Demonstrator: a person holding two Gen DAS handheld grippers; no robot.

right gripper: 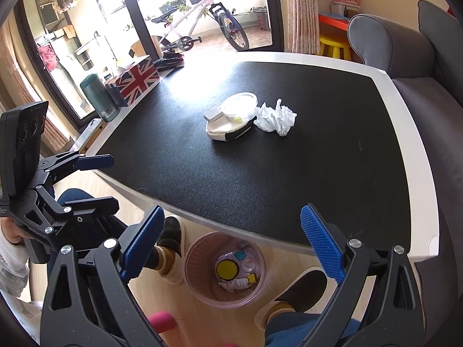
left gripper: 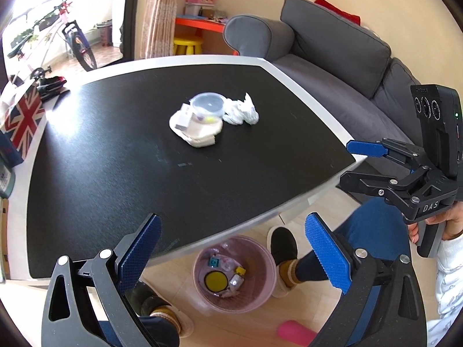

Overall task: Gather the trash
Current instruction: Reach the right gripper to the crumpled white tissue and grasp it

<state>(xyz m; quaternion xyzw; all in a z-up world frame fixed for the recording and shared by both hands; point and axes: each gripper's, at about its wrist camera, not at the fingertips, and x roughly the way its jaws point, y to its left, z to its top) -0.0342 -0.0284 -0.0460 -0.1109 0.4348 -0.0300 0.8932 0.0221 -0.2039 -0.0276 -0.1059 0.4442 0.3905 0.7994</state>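
Note:
A crumpled white tissue (left gripper: 241, 110) (right gripper: 275, 118) lies on the black table (left gripper: 144, 173) (right gripper: 260, 179). Next to it a clear lidded plastic container (left gripper: 207, 106) (right gripper: 239, 105) and a small white box (left gripper: 185, 119) (right gripper: 213, 114) rest on a cream pouch (left gripper: 196, 133) (right gripper: 227, 131). A pink bin (left gripper: 234, 274) (right gripper: 225, 269) with trash in it stands on the floor under the near table edge. My left gripper (left gripper: 231, 253) (right gripper: 89, 179) is open and empty above the bin. My right gripper (right gripper: 233, 244) (left gripper: 356, 163) is open and empty at the near edge.
A Union Jack box (left gripper: 24, 115) (right gripper: 133, 82) and a green flask (right gripper: 99, 98) stand at the table's left side. A grey sofa (left gripper: 347, 66) (right gripper: 419, 57) runs along the right. The person's feet (left gripper: 283, 248) (right gripper: 170, 240) flank the bin. A bicycle (right gripper: 199, 20) stands behind.

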